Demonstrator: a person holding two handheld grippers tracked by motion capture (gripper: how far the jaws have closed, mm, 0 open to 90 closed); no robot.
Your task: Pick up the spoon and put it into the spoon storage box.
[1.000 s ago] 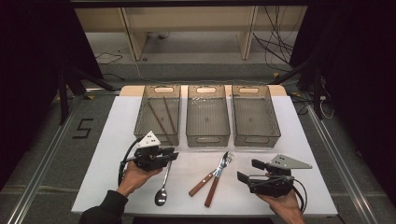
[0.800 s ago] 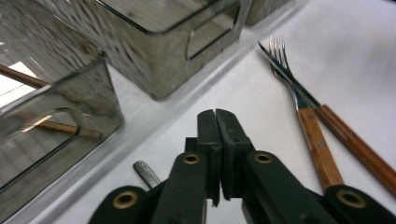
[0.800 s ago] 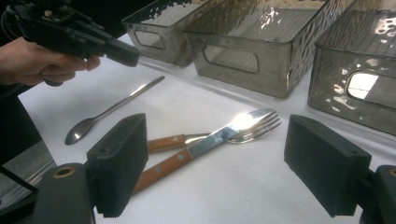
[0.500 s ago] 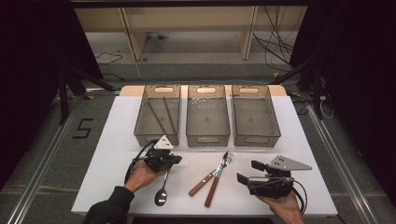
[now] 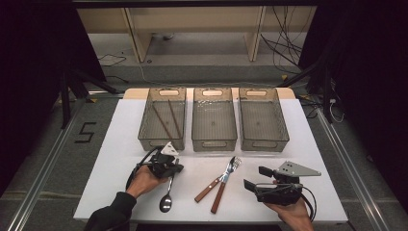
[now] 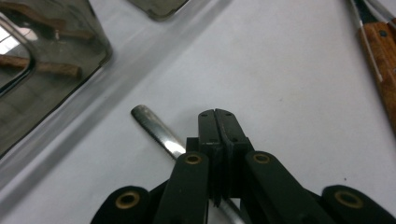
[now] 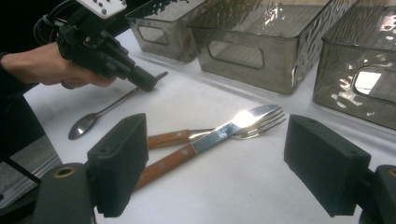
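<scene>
A metal spoon point(image 5: 166, 199) lies on the white table point(image 5: 120, 144), its handle pointing up toward the bins. My left gripper point(image 5: 176, 169) points down at that handle and is shut on it. In the left gripper view the handle point(image 6: 154, 128) runs under the closed pads of the left gripper point(image 6: 217, 114). The right gripper view shows the left gripper point(image 7: 147, 84) at the handle's far end, away from the spoon bowl point(image 7: 81, 125). My right gripper point(image 5: 256, 177) rests low at the right, open and holding nothing. A fork point(image 7: 261, 116) and a wooden-handled knife point(image 7: 187, 151) lie crossed ahead of the right gripper point(image 7: 219, 149).
Three clear grey bins stand in a row behind the cutlery: the left bin point(image 5: 161, 143) holds two chopsticks point(image 5: 169, 118), the middle bin point(image 5: 214, 143) and the right bin point(image 5: 264, 143) look bare. Fork and knife point(image 5: 219, 190) lie between my hands.
My left gripper has come down and slightly right onto the spoon's handle, and its jaws have shut. The right gripper has kept still.
</scene>
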